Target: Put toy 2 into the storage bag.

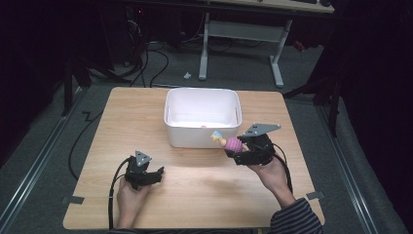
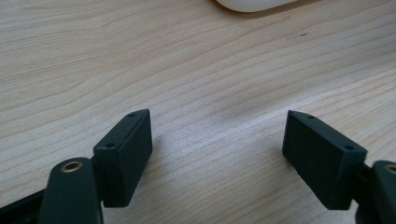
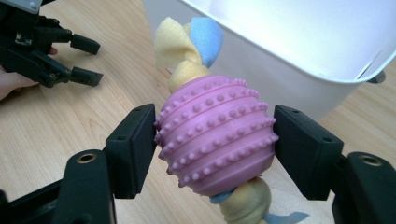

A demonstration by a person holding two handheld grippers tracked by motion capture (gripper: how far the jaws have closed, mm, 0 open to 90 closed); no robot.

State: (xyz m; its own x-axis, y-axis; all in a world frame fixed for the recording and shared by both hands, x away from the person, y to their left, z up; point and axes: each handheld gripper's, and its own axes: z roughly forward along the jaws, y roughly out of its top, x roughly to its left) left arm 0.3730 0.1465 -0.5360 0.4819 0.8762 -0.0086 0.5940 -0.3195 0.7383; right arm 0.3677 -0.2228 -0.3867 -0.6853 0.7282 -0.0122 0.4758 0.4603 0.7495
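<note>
My right tool (image 1: 233,148) grips the pink knobbly toy (image 3: 215,135), pads pressed on both sides of its ball-shaped middle. Yellow and blue cloth twists stick out of the ball at both ends. In the high view the toy (image 1: 228,142) is off the surface, just in front of the near right corner of the white tub (image 1: 168,117), pointing toward it. It looks about level with the rim or a bit under it, hard to say.

My left tool (image 1: 155,174) sits low at the near left of the surface (image 1: 204,195), jaws wide apart, nothing between them. In the left gripper view there is bare wood between the pads and a sliver of the tub (image 2: 254,4) at the top edge. In the right gripper view the left tool (image 3: 86,60) shows far off, open.

Progress, my read: pickup done, toy is lifted and carried next to the tub. Left to do: bring it over the rim, then let go inside. Something small and pinkish (image 1: 203,125) sits at the near inner wall of the tub, can't tell what. No other loose items on the surface.
</note>
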